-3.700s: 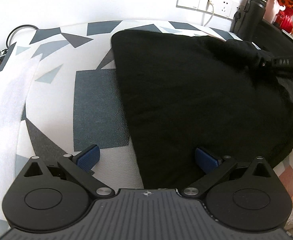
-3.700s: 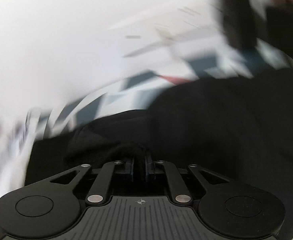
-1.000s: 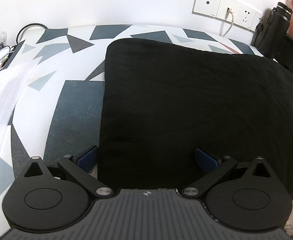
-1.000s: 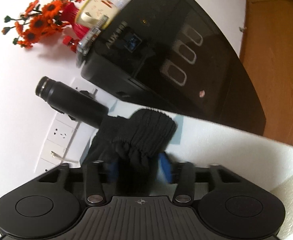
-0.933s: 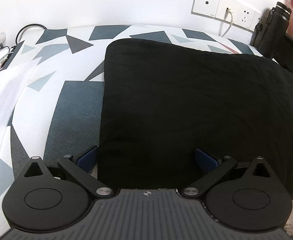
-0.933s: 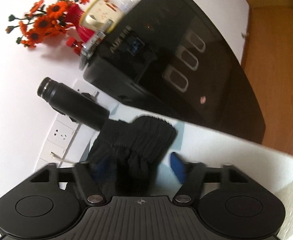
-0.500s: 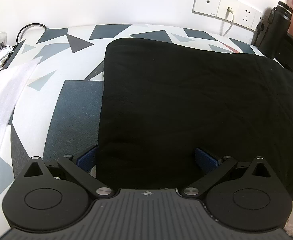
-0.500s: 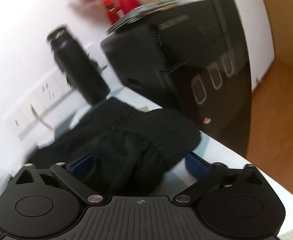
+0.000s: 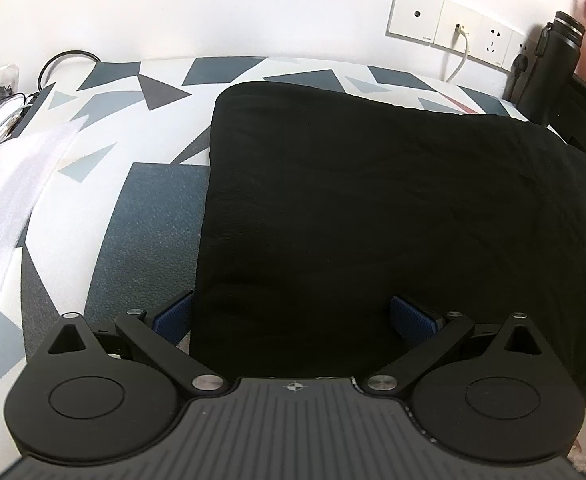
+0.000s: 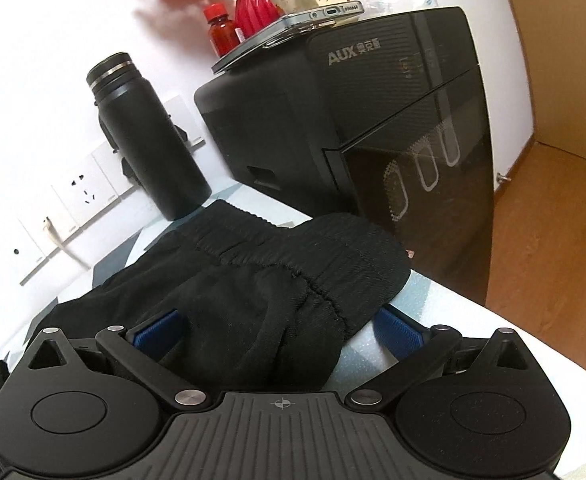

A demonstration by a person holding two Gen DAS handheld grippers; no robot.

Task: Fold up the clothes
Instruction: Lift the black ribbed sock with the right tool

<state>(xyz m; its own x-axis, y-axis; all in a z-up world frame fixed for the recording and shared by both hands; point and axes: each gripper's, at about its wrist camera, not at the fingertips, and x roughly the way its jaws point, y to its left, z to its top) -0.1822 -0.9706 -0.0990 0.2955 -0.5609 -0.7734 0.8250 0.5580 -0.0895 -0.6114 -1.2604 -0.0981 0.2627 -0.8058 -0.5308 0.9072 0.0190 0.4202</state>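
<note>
I judge the step now is to take the near edge of the black garment (image 9: 373, 200) for the next fold. To do it well, I would bring both tools low to the patterned table (image 9: 141, 216), close on the cloth only, and lift both sides together so the fold stays straight.

My left gripper (image 9: 292, 318) is wide open, its blue pads (image 9: 407, 318) on either side of the near edge, holding nothing. My right gripper (image 10: 277, 330) is wide open too; the ribbed band (image 10: 333, 256) lies loose between its pads, near the black cabinet (image 10: 333, 120).
</note>
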